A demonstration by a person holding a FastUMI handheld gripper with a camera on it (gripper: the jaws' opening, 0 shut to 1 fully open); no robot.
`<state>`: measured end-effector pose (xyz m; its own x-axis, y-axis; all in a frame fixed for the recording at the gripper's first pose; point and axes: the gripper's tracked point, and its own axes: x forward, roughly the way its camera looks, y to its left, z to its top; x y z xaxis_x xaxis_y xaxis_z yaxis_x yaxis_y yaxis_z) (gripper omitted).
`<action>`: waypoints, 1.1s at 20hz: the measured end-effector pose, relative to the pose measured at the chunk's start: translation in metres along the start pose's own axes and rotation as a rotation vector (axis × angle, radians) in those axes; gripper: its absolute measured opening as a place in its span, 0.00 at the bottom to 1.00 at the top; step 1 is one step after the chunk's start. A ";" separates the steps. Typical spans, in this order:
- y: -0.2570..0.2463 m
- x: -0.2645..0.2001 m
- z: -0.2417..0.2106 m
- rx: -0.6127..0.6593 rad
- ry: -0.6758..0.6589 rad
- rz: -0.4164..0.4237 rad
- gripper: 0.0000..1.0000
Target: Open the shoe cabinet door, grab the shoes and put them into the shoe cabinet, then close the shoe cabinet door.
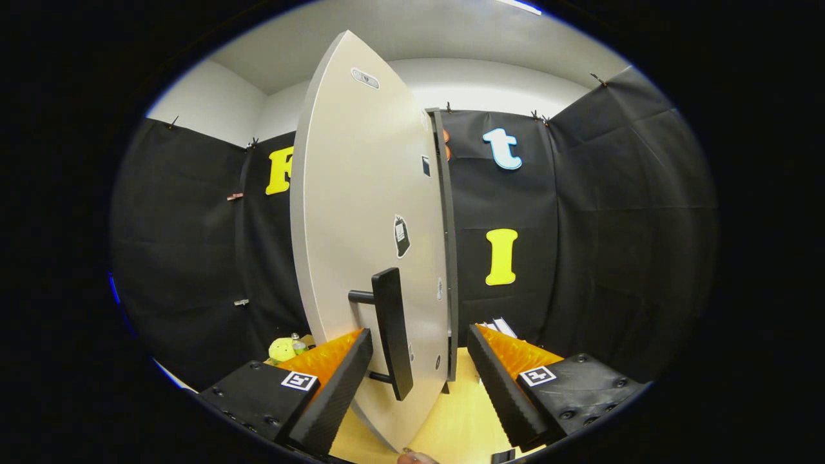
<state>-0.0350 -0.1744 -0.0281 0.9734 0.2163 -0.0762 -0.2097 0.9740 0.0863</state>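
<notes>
Spread wide, the jaws of our gripper press on nothing; we see clear space between each finger and what stands in the gap.

Under us lies a pale wooden surface, lit evenly. Black cloth walls close in the booth on three sides, with white room walls and a ceiling showing above them. Low beside the left finger, near the cloth, sits a small yellow-green object that we cannot identify.

We see the shoe cabinet door, a tall light-grey panel, swung out toward us and standing upright between the fingers, its dark edge turned to the right. Its black bar handle stands off the panel on two short posts, and it sits in the gap between the fingers, closer to the left one, apart from both. A few small stickers mark the door's face.
</notes>
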 end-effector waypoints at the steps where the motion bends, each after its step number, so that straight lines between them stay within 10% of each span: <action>1: 0.009 0.003 -0.001 0.002 -0.002 -0.005 0.98; 22: 0.149 0.069 -0.013 0.016 -0.007 0.080 0.98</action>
<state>-0.0004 -0.0138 -0.0337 0.9541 0.2930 -0.0612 -0.2856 0.9523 0.1073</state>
